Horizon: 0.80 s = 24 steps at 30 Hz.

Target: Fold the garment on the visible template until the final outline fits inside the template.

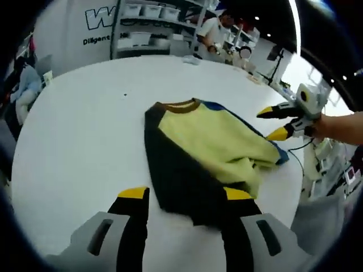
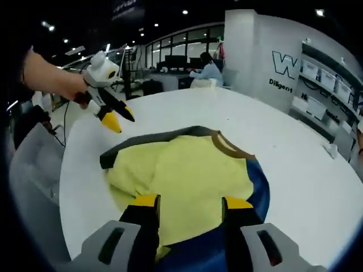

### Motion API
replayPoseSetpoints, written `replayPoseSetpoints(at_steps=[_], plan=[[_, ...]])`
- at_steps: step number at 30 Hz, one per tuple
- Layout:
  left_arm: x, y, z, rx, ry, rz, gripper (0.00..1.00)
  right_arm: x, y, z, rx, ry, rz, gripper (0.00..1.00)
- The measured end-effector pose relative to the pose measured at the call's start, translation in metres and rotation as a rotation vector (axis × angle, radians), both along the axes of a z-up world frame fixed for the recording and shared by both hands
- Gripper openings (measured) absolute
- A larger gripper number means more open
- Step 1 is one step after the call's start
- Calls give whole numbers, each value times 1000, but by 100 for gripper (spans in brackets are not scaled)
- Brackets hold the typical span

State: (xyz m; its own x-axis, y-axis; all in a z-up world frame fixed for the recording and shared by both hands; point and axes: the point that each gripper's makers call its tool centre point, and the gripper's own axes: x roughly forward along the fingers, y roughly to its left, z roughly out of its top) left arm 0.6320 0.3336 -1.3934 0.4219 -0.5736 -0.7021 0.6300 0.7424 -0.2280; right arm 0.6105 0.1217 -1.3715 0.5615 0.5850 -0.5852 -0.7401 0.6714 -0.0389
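As I read both views, progress: partly folded.
Garment: yellow, navy and blue sweatshirt [image 1: 210, 153], frame centre, on round white table [image 1: 85, 141].
Left gripper [image 1: 184, 195]: parted, empty.
Right gripper [image 2: 187, 201]: parted, empty.
Template: I cannot tell.
Left: final folds.

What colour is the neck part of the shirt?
Brown. The collar on the shirt shows best in the right gripper view.

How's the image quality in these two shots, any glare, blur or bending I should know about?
Left gripper view: bright glare streaks the upper right edge, fisheye curves the white table, and the near jaws are soft while the garment is fairly sharp. Right gripper view: a dim hall with ceiling spot lights, the table evenly lit, the left gripper sharp, straight lines bowed near the rim.
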Motion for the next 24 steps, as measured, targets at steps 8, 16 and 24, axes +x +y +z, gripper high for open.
replayPoseSetpoints(at_steps=[8, 16, 24], plan=[[-38, 9, -33, 153, -29, -177, 42, -45, 17, -13, -30, -3, 77, 41], [-29, 3, -49, 222, -94, -241, 19, -63, 10, -17, -16, 17, 47, 40], [-31, -9, -52, 178, -87, -240, 2, -68, 4, -19, -28, 26, 30, 39]])
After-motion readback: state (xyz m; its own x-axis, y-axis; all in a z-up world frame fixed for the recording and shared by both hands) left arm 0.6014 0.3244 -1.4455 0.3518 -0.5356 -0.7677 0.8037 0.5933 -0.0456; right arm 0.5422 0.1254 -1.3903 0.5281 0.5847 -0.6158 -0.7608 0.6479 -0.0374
